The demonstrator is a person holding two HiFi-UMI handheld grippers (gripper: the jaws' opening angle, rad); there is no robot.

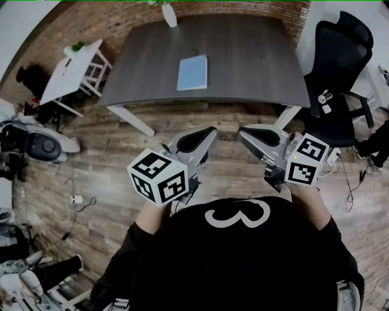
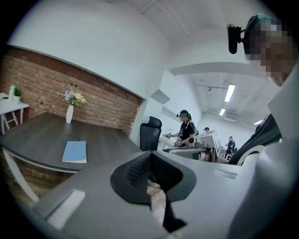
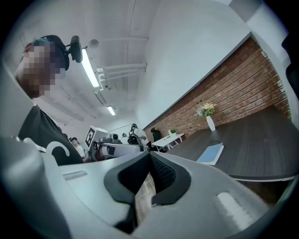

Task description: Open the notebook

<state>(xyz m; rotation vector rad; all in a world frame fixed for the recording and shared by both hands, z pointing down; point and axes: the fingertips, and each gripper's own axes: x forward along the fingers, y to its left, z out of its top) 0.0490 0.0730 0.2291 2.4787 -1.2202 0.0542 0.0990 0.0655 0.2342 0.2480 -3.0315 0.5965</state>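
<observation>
Notebook: laid closed on the table. Left gripper and right gripper: jaws shut, empty, held well short; approach judged pending.

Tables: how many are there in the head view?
2. The big dark table holding the blue notebook stands top middle; a small white table stands left of it by the brick wall. More may be hidden off-frame.

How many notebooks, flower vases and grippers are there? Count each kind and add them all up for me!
blue notebook: 1
white vase: 1
grippers: 2, the left gripper and the right gripper
Total: 4
</observation>
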